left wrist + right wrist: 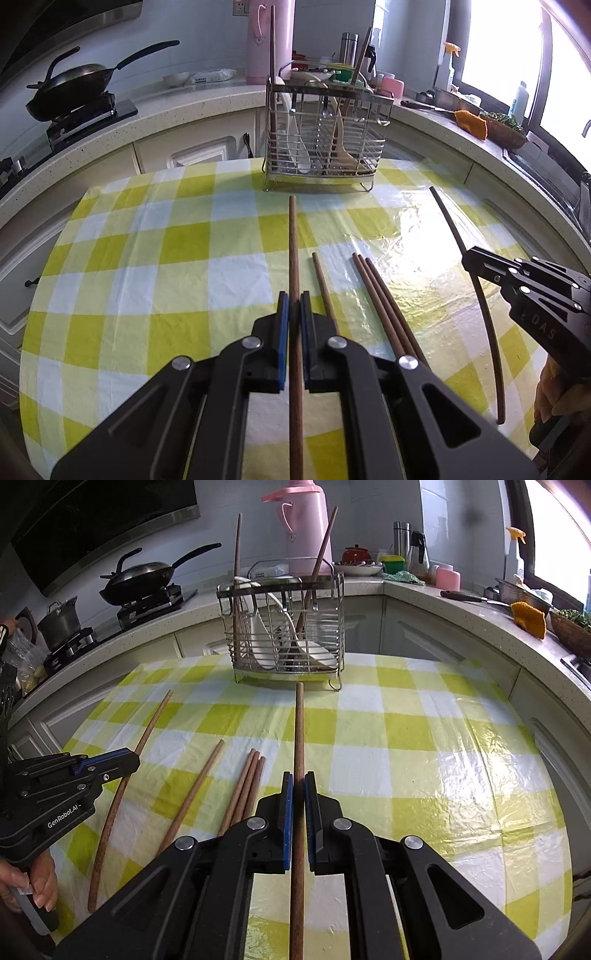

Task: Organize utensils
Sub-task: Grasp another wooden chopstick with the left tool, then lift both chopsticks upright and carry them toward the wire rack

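My left gripper [294, 301] is shut on a brown wooden chopstick [293, 240], which points toward the metal utensil rack [321, 140] at the table's far edge. My right gripper [298, 780] is shut on a second chopstick [299, 723], also aimed at the rack [284, 635]. Each gripper shows in the other view with its stick: the right gripper [467, 257] at the right, the left gripper [133, 757] at the left. On the checked cloth between them lie one single chopstick [325, 288] [195, 794] and a bundle of three chopsticks [380, 302] [247, 786]. The rack holds white spoons and upright chopsticks.
A yellow-and-white checked cloth [406, 738] covers the table. Behind the rack runs a curved counter with a pink thermos [308, 528], a wok on a stove [144, 576], a pot [59, 622], bottles and a basket [506, 129]. A person's hand [40, 886] grips the left handle.
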